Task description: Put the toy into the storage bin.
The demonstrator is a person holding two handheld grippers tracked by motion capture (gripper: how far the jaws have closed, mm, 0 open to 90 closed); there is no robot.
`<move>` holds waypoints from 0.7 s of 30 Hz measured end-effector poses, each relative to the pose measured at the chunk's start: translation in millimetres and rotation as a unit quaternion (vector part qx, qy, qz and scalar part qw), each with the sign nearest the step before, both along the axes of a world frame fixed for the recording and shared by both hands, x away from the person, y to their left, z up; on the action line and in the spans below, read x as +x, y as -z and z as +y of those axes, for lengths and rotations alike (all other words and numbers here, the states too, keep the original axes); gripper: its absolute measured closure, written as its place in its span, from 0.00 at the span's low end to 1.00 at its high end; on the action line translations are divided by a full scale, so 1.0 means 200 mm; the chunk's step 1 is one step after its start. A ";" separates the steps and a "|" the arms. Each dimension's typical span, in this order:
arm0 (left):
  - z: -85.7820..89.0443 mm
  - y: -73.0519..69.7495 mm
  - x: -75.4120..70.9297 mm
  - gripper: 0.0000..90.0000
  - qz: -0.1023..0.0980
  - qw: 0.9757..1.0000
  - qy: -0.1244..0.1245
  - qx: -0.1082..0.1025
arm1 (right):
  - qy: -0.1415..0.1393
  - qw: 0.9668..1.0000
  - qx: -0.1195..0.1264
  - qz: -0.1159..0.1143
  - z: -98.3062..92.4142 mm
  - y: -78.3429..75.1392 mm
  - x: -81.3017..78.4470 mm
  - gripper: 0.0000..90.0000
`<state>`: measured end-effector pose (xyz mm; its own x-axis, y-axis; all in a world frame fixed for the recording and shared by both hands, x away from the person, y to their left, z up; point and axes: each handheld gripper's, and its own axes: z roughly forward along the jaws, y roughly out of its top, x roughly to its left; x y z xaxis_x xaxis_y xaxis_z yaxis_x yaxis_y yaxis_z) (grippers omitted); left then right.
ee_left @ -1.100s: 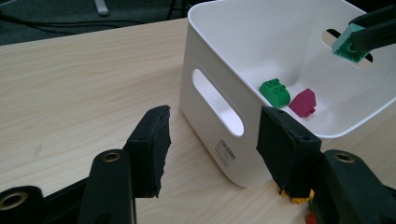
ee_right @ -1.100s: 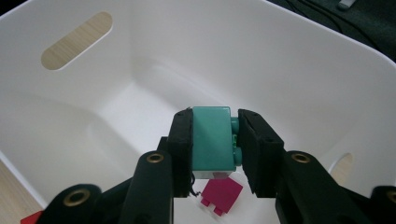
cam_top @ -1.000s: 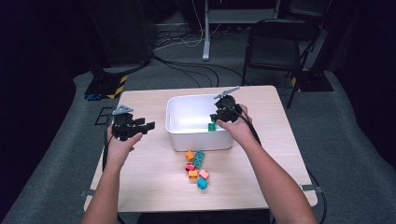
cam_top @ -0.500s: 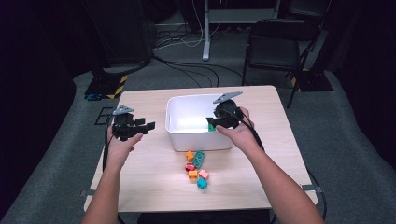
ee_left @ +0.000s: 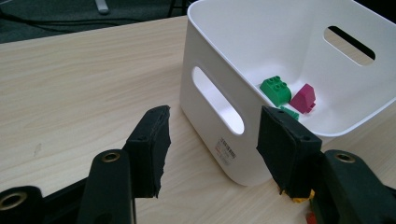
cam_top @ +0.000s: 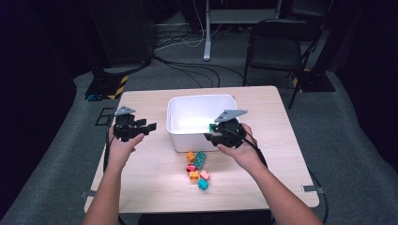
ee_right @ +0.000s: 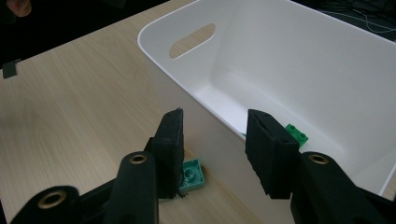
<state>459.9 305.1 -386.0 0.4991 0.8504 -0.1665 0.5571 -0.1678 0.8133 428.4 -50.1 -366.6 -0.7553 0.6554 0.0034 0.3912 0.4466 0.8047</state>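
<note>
White bin (cam_top: 187, 138) wall sits between the right hand-held gripper's (cam_top: 220, 136) just-opening, empty jaws, wrist level.

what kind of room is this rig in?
Probably a lab or studio set up for recording, not a home: dark surroundings, cables trailing over grey carpet, a folding chair, and one small wooden table with a white bin and toy blocks.

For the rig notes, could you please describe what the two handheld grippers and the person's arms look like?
Both the left gripper and the right gripper are black, each with two flat, blocky black jaws on arms with brass-ringed holes. Each carries a grey three-cornered plate on top, and a black cable trails back along each forearm. The forearms are bare, with no sleeves in view.
</note>
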 end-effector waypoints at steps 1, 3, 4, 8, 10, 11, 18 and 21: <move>0.00 0.00 0.00 0.48 0.000 1.000 -0.001 0.000 | -0.001 1.000 0.000 -0.003 0.00 0.01 -0.01 0.63; 0.00 0.00 0.00 0.48 -0.002 1.000 -0.002 -0.002 | 0.000 1.000 -0.001 -0.007 0.00 0.03 -0.04 0.63; 0.00 0.00 0.00 0.48 -0.002 1.000 -0.001 -0.001 | -0.001 1.000 -0.001 -0.014 0.00 0.04 -0.05 0.63; 0.00 0.00 0.00 0.48 -0.001 1.000 -0.002 -0.001 | -0.002 1.000 -0.001 -0.012 -0.01 0.10 -0.09 0.63; 0.01 0.00 0.00 0.48 0.000 1.000 -0.002 0.000 | -0.008 1.000 0.002 -0.003 -0.01 0.14 -0.11 0.63; 0.00 0.00 0.00 0.48 0.001 1.000 -0.002 0.000 | -0.010 1.000 0.006 -0.001 -0.01 0.16 -0.12 0.63; 0.00 0.01 0.00 0.48 0.002 1.000 -0.005 0.000 | -0.016 1.000 0.008 0.008 0.01 0.30 -0.17 0.63; 0.00 0.01 0.00 0.48 0.006 1.000 -0.005 0.002 | -0.017 1.000 0.003 0.008 0.01 0.35 -0.18 0.63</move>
